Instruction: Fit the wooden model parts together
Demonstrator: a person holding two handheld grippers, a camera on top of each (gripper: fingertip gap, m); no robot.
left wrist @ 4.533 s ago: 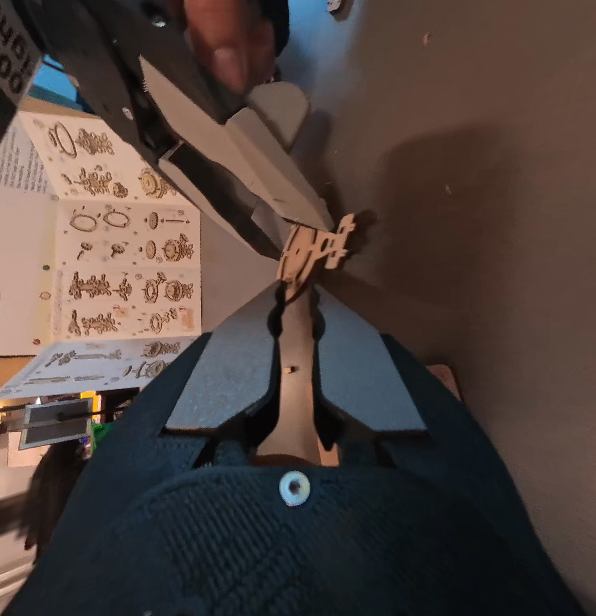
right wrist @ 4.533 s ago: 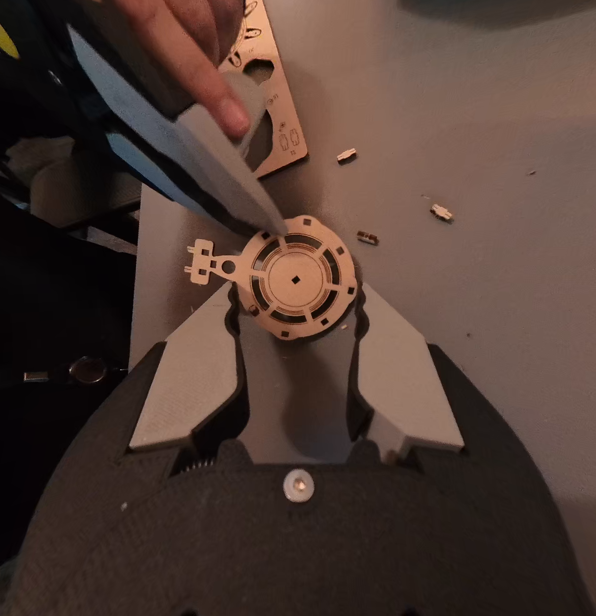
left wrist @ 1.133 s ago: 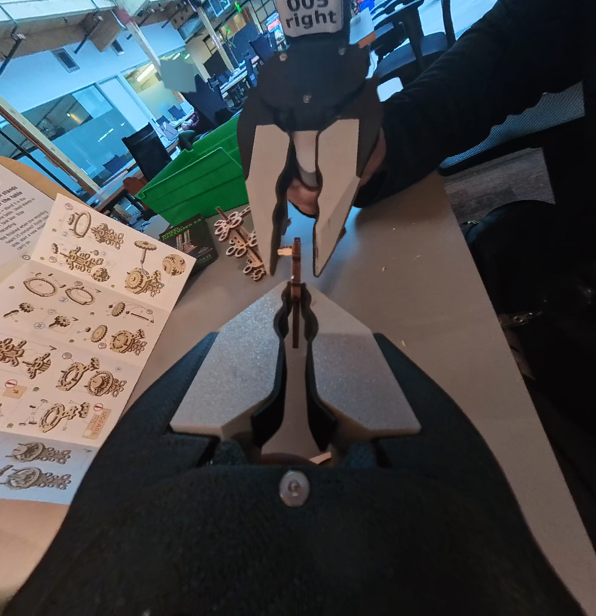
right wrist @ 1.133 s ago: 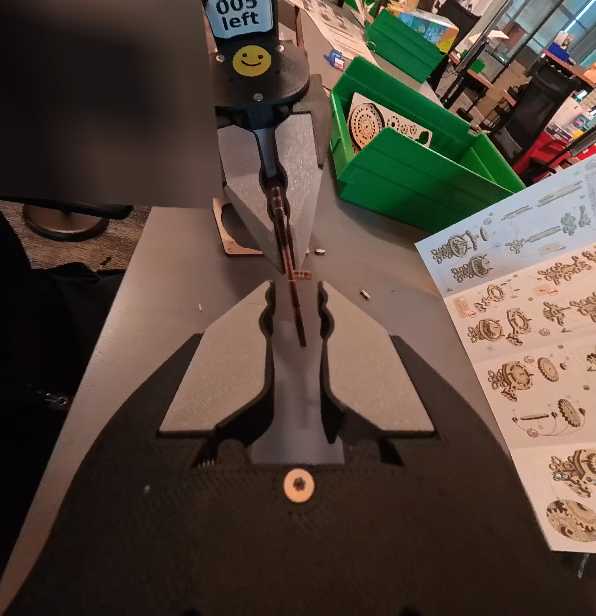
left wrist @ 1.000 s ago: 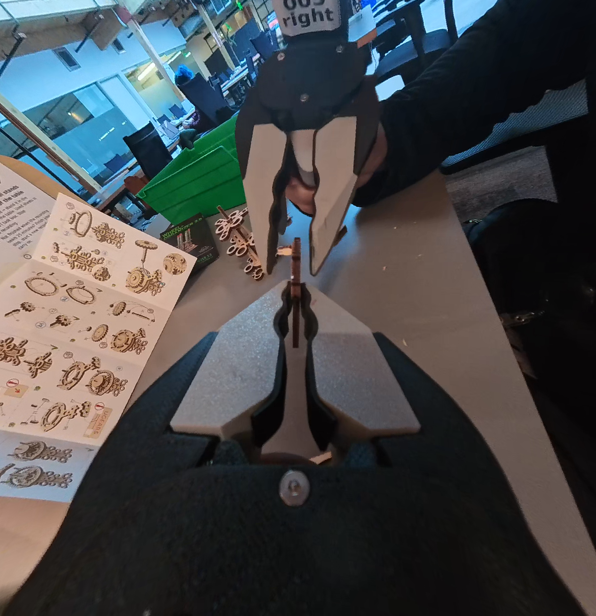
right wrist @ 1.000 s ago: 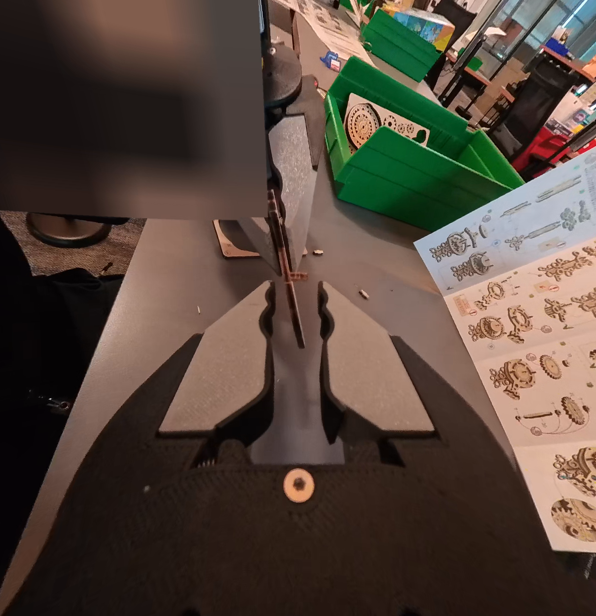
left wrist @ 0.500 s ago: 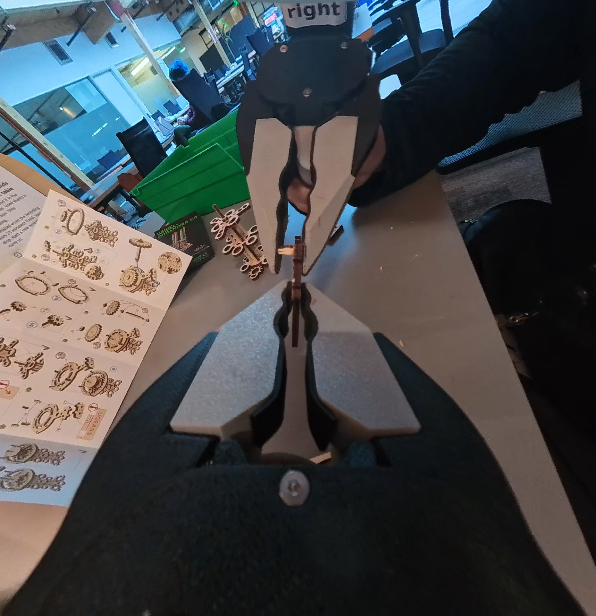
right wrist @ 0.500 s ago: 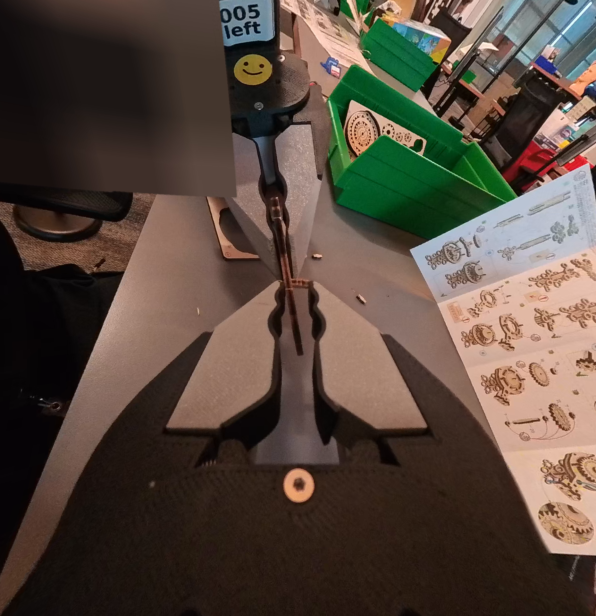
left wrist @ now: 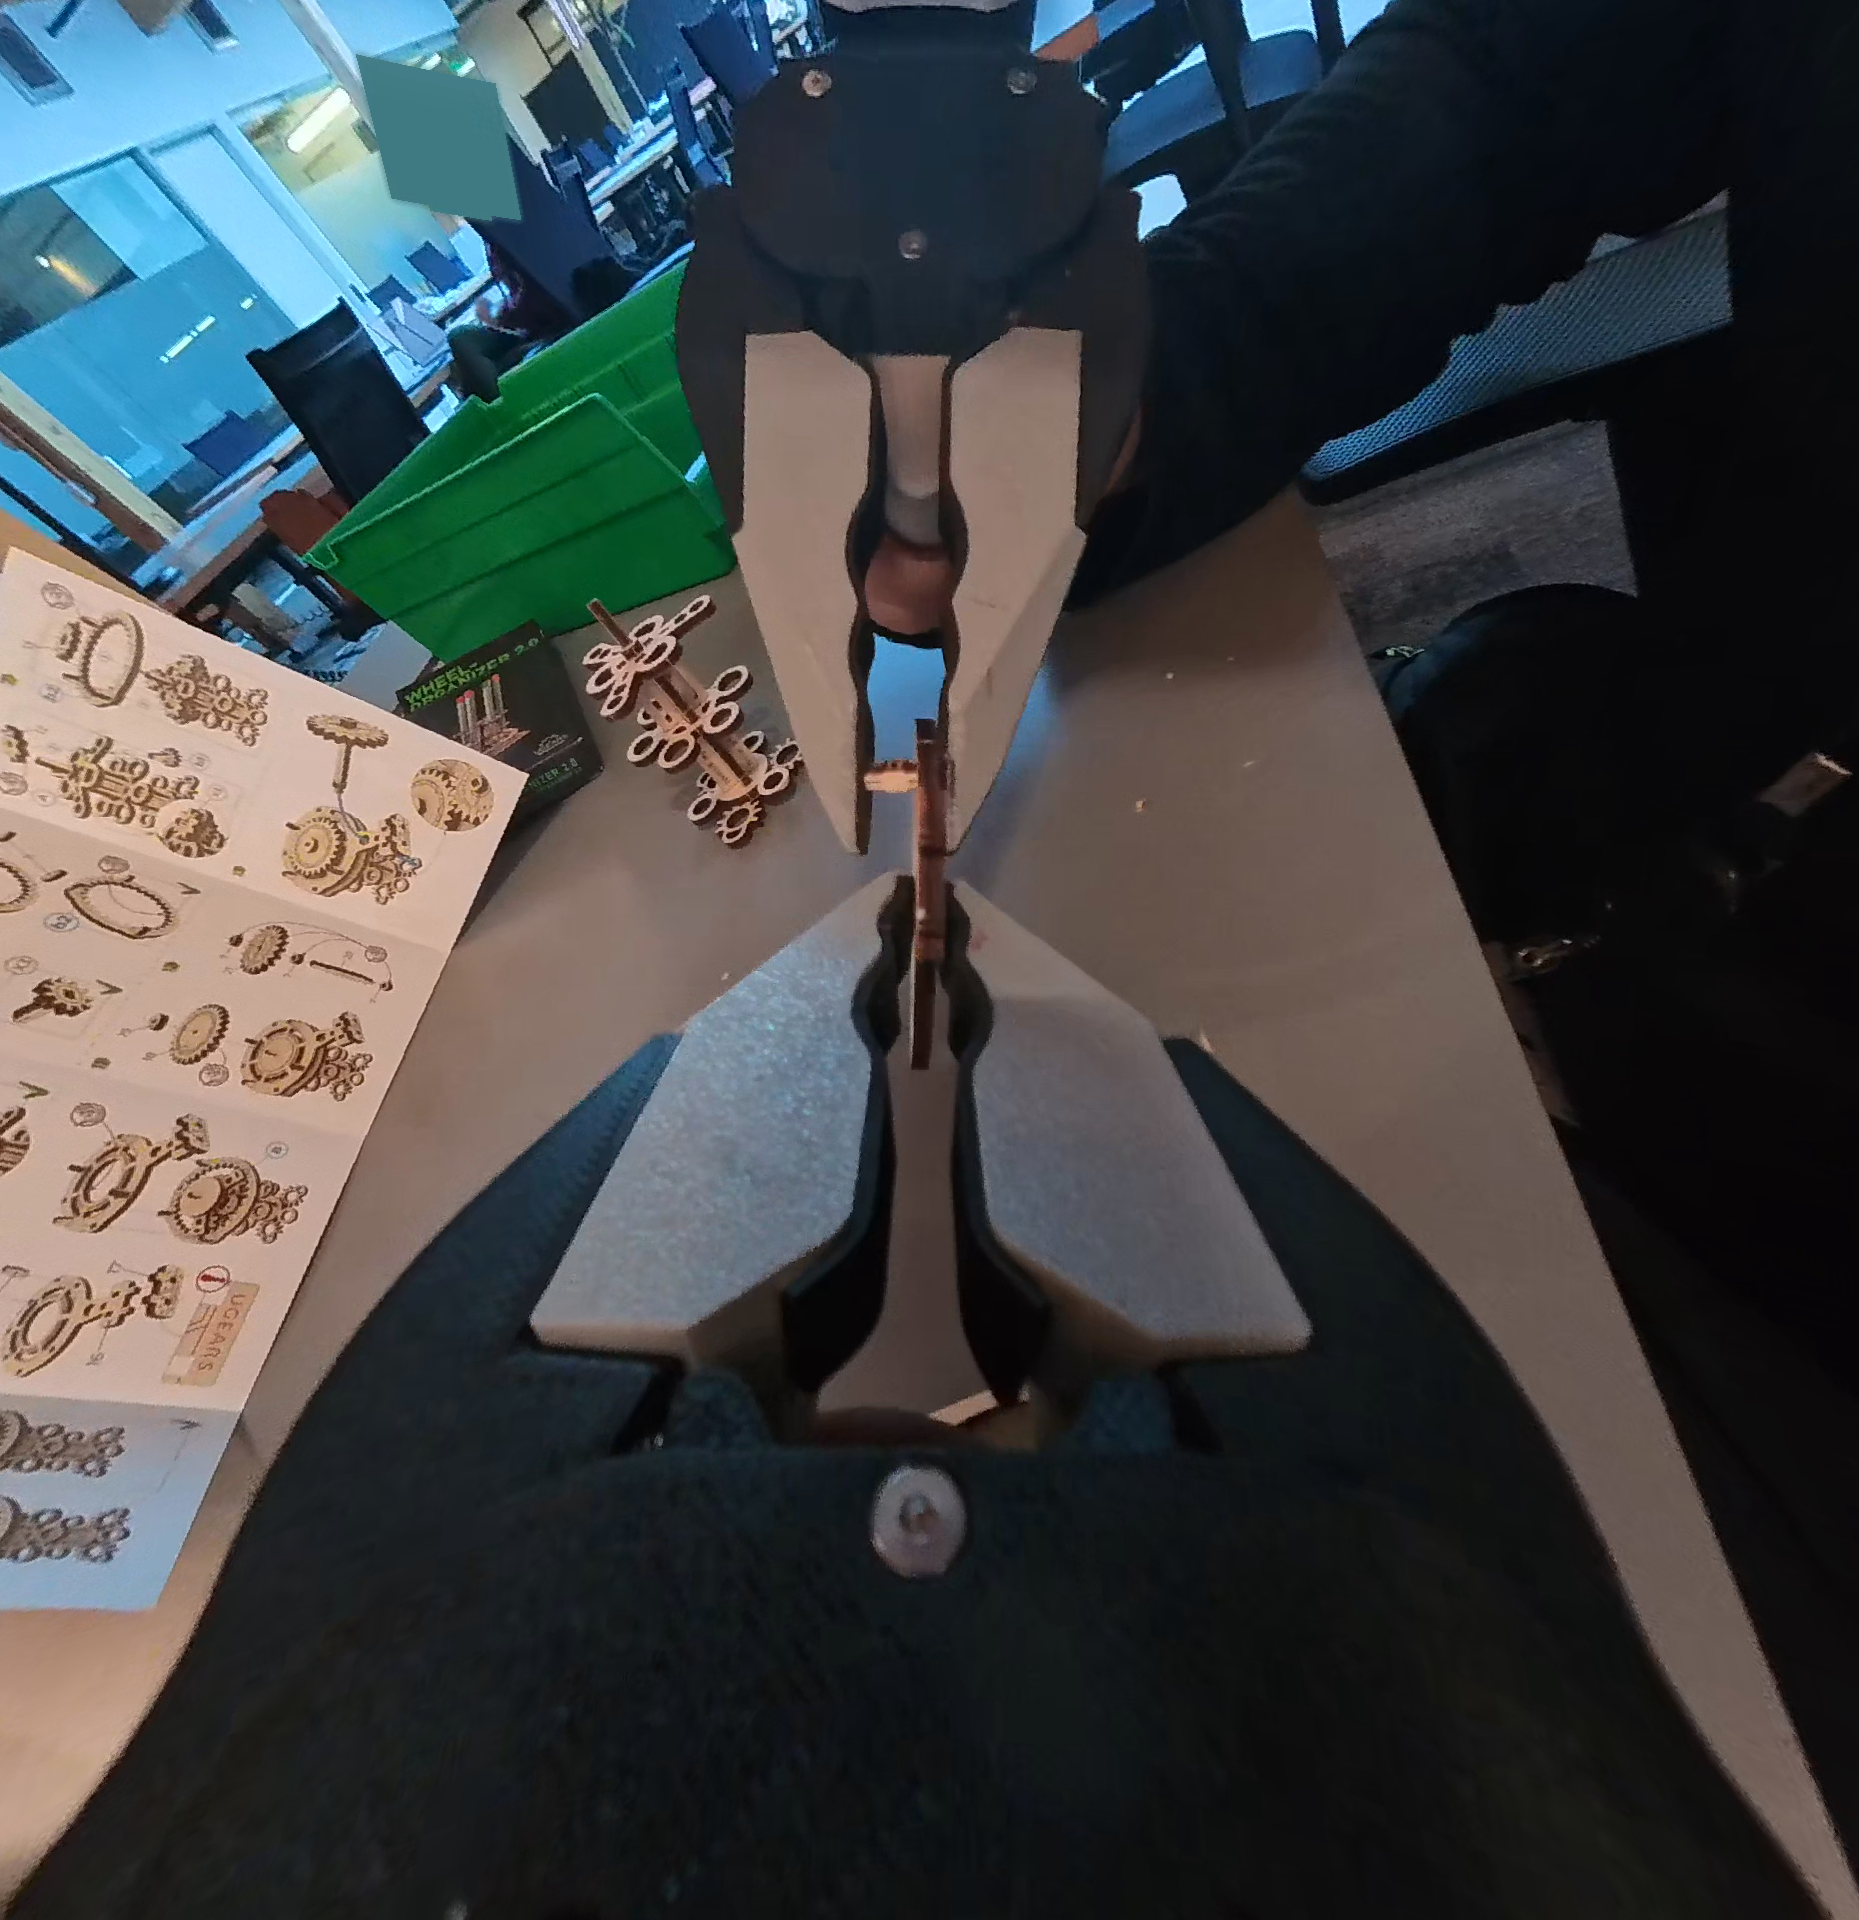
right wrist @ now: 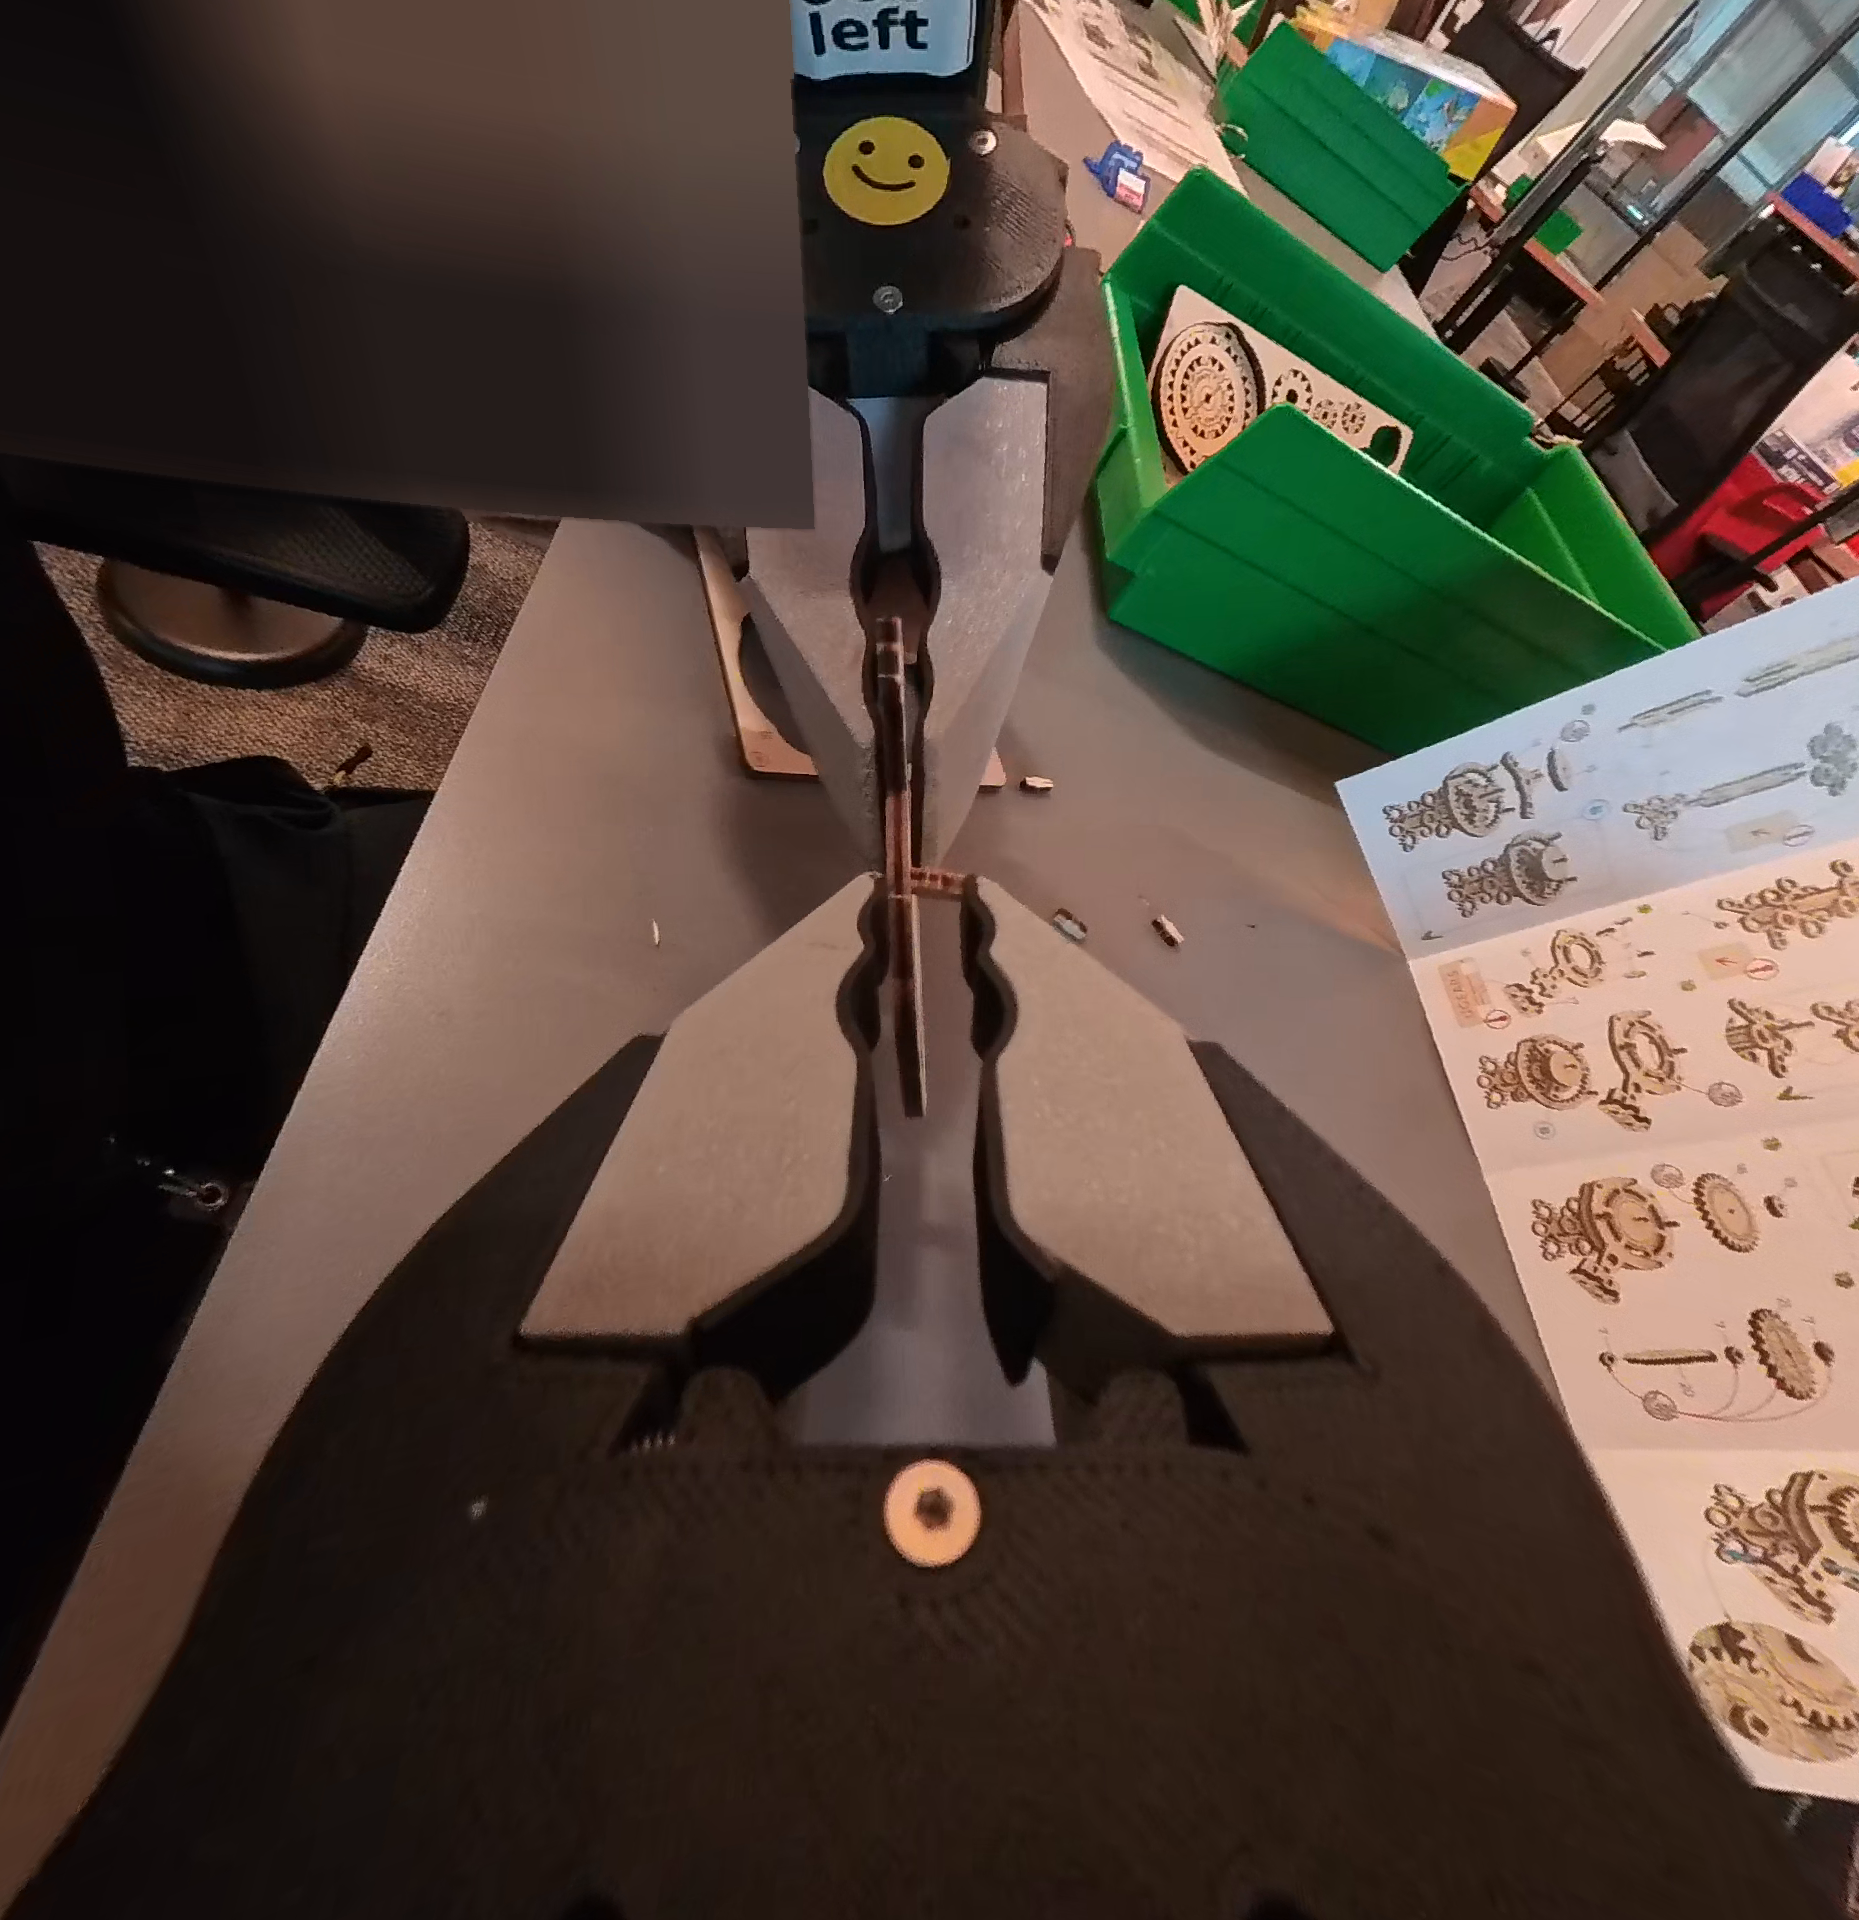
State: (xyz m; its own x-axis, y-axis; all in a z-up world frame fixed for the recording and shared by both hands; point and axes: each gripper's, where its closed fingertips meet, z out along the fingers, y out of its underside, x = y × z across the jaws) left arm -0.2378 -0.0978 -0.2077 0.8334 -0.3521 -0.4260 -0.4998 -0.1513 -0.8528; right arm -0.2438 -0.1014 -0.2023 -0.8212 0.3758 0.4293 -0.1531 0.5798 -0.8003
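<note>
Left tongs (left wrist: 923,883) are clenched on a thin wooden disc part (left wrist: 927,966), held edge-on and upright above the grey tabletop (left wrist: 1216,831). Facing them tip to tip, the right tongs (right wrist: 917,883) close in around the disc's far edge and a small wooden peg (right wrist: 937,881) that crosses it; whether they actually grip it cannot be told. To the left in the left wrist view, an assembled wooden flower-shaped piece (left wrist: 696,717) lies near a small dark box (left wrist: 504,712), with a green bin (left wrist: 530,509) beyond and an unfolded instruction sheet (left wrist: 177,987) nearer. Loose small wooden bits (right wrist: 1112,925) lie on the tabletop in the right wrist view.
</note>
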